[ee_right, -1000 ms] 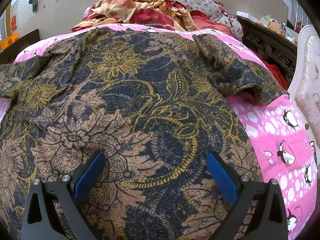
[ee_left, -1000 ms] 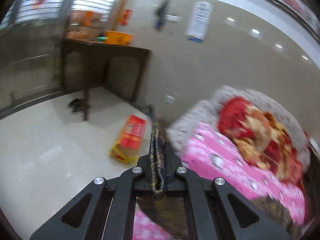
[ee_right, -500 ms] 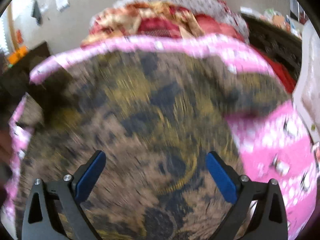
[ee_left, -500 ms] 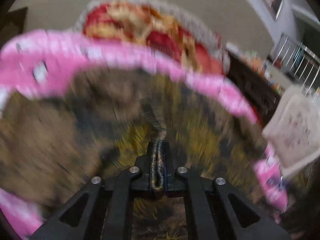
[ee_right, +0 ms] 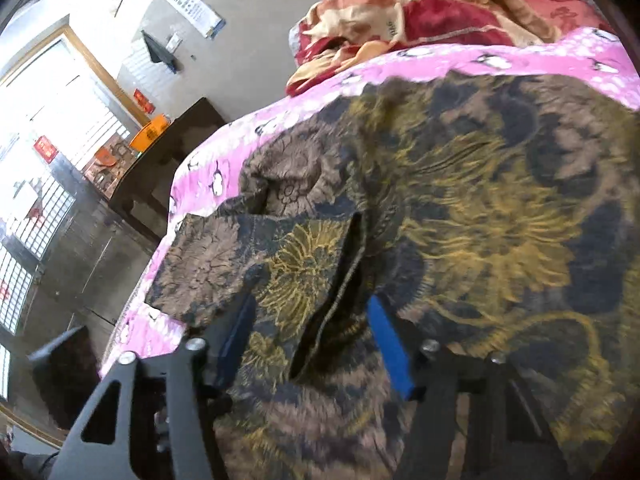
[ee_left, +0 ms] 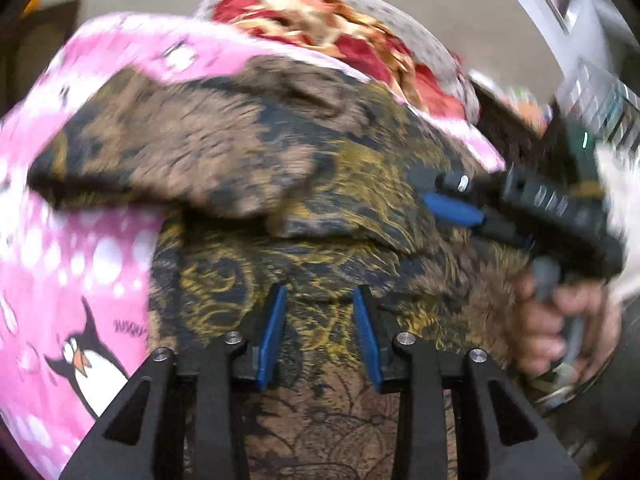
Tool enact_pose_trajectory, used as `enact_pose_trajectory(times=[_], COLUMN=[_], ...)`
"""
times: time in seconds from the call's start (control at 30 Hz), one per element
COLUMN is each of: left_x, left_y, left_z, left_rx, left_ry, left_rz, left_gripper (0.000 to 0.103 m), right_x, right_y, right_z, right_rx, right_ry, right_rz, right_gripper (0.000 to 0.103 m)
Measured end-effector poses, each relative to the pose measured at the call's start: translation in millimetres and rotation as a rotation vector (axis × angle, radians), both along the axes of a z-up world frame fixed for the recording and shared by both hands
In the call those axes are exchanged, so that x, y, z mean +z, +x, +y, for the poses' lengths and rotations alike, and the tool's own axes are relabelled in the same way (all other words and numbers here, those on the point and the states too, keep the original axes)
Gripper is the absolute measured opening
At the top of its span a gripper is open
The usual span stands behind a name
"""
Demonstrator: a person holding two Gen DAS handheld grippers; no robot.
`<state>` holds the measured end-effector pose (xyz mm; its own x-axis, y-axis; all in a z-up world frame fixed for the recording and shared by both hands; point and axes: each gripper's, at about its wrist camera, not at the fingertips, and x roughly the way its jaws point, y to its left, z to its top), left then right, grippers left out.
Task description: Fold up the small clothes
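I worked on the shirt (ee_left: 248, 160), a dark one with brown and gold flowers, which lay spread on the bed with the pink penguin sheet (ee_left: 60, 272). Its sleeve (ee_right: 224, 264) was already folded in over the body, I think to make the shirt narrow before the next fold.

My left hand-held gripper (ee_left: 318, 330) had just been opening. Its 2 blue pads stood a little apart above the cloth with nothing pinched between them, so I judged that it had let the sleeve go there.

My right hand-held gripper (ee_right: 316, 344) had just been closing and stood about half wide. An edge of the cloth ran up between its pads, but I could not see the pads pressing on it. Probably I placed it there to take that edge for the next fold.

Behind the shirt, a red and gold blanket (ee_right: 432, 16) lay in a heap at the far end of the bed.
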<state>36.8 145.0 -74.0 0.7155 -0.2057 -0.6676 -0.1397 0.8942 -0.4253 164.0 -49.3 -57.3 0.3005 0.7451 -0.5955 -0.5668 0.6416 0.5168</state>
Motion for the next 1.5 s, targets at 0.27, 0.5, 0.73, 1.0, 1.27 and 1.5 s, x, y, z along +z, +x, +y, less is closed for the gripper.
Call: enact_pose_trajectory(times=[0.27,0.5,0.73,1.0,1.27,1.5], left_x=[-5,-5,-5,-5,-5,34], left_y=[10,4,4,4,4,-6], left_z=[2,3,2,1,1,7], left_rx=[0.015,0.014,0.014,0.016,0.013,0.106], left_ry=[-0.018,-0.013,-0.009,-0.009,-0.013,0.077], left_rz=[0.002,0.003,0.003,0.003,0.003,-0.056], left_gripper=[0.014,0.014,0.014,0.014,0.015,0.015], right_x=[-19,-8,-14,-5,-9,13], right_y=[13,29,61,70,67,37], right_z=[25,-25,-116,-166,-172,-175], right_rx=[0.017,-0.116,-0.238,-0.294,-0.332,-0.396], right_ry=[0.023,-0.022,-0.154,-0.244,-0.336,-0.376], right_rz=[0.014,0.01,0.067,0.078,0.058,-0.054], right_gripper=[0.009,0.004,0.004,0.004,0.005,0.042])
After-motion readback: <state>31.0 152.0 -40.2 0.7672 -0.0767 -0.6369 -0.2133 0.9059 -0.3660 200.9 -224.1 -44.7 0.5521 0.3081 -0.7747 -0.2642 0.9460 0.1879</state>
